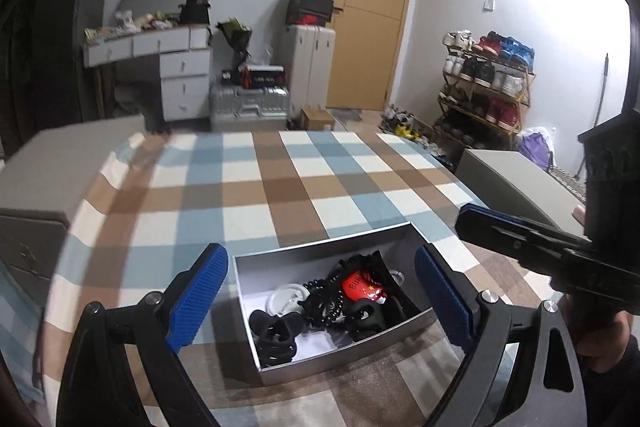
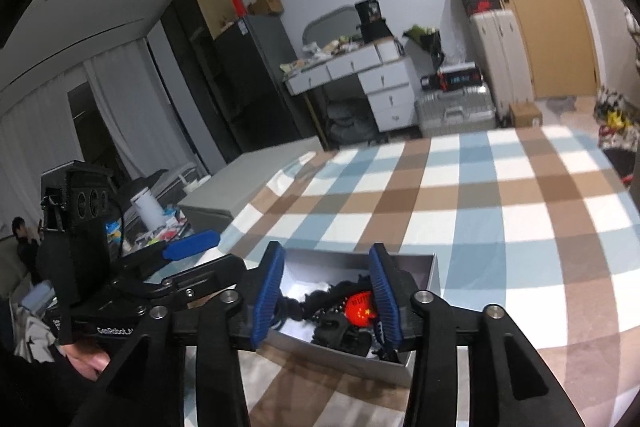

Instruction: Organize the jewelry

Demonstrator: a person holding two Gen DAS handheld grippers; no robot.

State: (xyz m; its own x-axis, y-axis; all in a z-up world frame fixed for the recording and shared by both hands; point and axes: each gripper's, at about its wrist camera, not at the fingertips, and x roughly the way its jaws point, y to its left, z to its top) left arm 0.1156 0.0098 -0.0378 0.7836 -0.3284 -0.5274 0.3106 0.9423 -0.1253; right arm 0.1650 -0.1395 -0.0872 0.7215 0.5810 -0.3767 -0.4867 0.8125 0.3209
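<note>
Your right tool (image 2: 327, 297) is sitting released and empty, right above the box (image 2: 424, 269) of accessories on the checked table (image 2: 500, 195); your left tool (image 1: 320, 301) is gaping wide, empty, framing the same box (image 1: 320, 367) just below.

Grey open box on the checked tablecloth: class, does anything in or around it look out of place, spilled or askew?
Nothing has spilled; the checked tablecloth around the grey open box is bare. Inside, though, a black claw clip, black coiled hair ties, a red printed item and a white ring-shaped piece lie heaped together, unsorted.
</note>
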